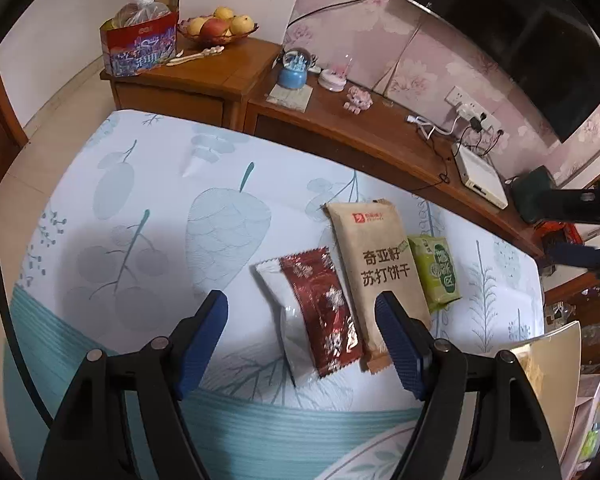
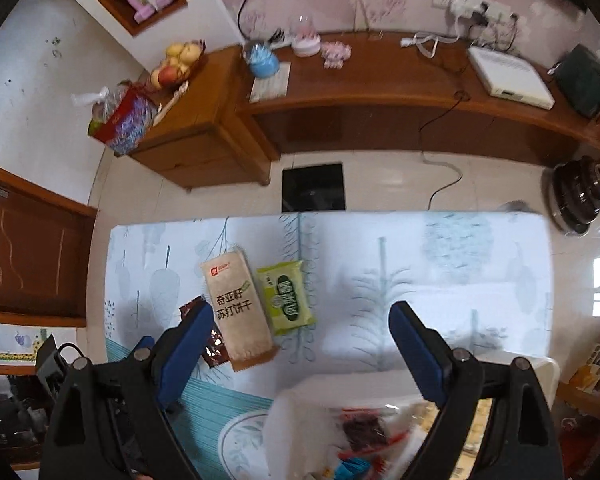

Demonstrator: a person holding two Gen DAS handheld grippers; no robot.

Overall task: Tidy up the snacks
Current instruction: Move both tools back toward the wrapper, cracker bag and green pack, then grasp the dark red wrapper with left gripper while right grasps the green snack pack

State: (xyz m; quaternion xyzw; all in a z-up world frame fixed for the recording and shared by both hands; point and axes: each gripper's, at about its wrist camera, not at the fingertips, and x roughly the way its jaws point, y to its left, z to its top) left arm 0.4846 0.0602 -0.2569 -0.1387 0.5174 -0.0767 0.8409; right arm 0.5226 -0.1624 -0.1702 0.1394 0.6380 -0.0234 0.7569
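On the table with the leaf-pattern cloth [image 1: 148, 200] three snack packets lie side by side: a red-and-white packet [image 1: 312, 314], a long beige cracker packet [image 1: 378, 276] in the middle, and a small green packet [image 1: 434, 274] on the far side. The red one touches the beige one; the green one lies just beside it.

The left gripper [image 1: 300, 336] hangs above the near ends of the red and beige packets, its jaws wide apart and holding nothing. The right gripper [image 2: 300, 352] is also spread open and empty. Its left finger [image 2: 184, 354] covers most of the red packet in the right wrist view.

Behind the table stand a wooden cabinet [image 1: 204, 80] with a fruit bowl [image 1: 218, 26] and a long wooden shelf [image 1: 360, 120].

Near the right gripper a white bag [image 2: 320, 420] with more snacks is blurred and cut off by the lower edge, so its contents are hard to make out.
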